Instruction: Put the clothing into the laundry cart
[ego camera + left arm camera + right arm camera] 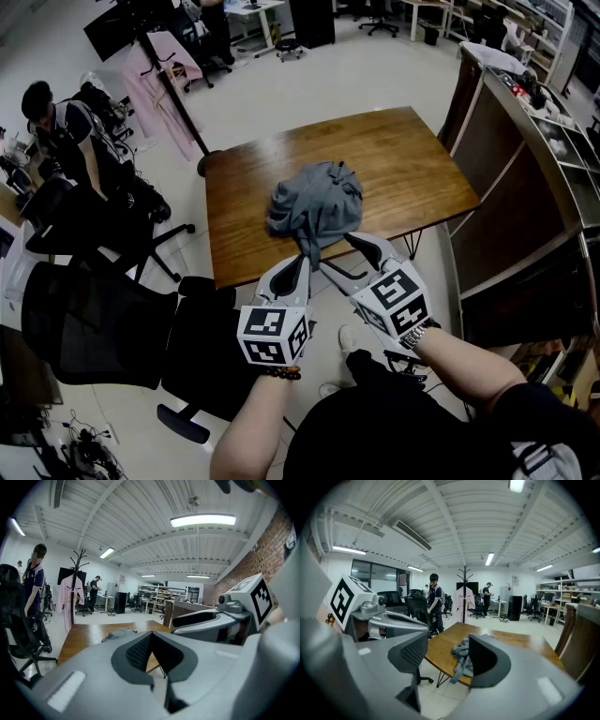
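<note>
A crumpled grey garment (316, 208) lies in the middle of the wooden table (403, 159), with one end hanging toward the near edge. My left gripper (302, 263) hovers at that near edge, just short of the hanging end. In the left gripper view its jaws meet at the tips (150, 637) with nothing between them, and the garment (119, 633) lies beyond on the table. My right gripper (336, 251) is beside it to the right, open. Through its gap (449, 641) I see the garment (461, 660) on the table edge, apart from the pads.
Black office chairs (94, 319) stand left of the table and one (202, 366) is close to my left arm. A coat stand with a pink garment (155, 66) and a person (56, 112) are at the far left. A wooden counter (525, 187) runs along the right.
</note>
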Motion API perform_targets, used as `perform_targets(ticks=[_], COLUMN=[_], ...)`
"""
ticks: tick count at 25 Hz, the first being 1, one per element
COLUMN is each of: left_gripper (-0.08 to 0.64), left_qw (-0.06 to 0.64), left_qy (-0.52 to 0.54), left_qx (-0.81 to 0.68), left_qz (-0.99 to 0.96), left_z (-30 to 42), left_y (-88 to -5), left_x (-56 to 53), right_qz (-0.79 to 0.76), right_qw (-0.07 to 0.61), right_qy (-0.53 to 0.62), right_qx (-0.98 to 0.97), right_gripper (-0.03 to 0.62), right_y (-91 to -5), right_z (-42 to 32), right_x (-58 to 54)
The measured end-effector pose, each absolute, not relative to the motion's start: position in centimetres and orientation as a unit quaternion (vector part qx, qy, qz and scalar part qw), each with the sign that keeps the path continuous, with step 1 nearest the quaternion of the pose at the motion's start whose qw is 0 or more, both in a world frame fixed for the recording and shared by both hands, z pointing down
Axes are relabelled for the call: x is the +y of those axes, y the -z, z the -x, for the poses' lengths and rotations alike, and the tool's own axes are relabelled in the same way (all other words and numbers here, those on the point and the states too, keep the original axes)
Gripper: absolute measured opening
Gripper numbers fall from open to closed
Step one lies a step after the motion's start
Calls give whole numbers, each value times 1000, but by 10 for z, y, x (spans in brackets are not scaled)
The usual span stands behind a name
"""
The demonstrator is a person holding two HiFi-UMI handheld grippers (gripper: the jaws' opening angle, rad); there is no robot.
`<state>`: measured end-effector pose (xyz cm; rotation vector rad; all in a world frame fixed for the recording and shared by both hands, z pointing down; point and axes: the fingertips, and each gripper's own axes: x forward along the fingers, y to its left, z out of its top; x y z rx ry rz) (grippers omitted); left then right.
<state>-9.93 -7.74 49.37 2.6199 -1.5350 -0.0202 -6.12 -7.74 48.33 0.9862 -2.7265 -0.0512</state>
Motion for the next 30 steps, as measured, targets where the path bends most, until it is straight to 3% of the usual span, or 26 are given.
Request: perform_targets(ticks=[5, 16, 23, 30], left_gripper=[3, 5, 6, 5], left_qw=[59, 91, 136, 153], left_qy=[0, -26, -40, -50], left_qx=[-508, -524, -538, -552], left_qz=[-860, -847, -831, -818], left_z=[103, 108, 128, 144], left_y=[-507, -551, -595, -640], left_x=[-134, -270, -386, -429], right_qz=[-337, -324, -311, -304], right_qw=[144, 214, 274, 328], right_qy=[14, -23, -41, -22], right_qx=[-930, -921, -909, -894], right_gripper=[373, 504, 518, 549], right_y=[-502, -579, -648, -716], right_z=[64, 66, 85, 95], right_x=[-146, -301, -427, -482])
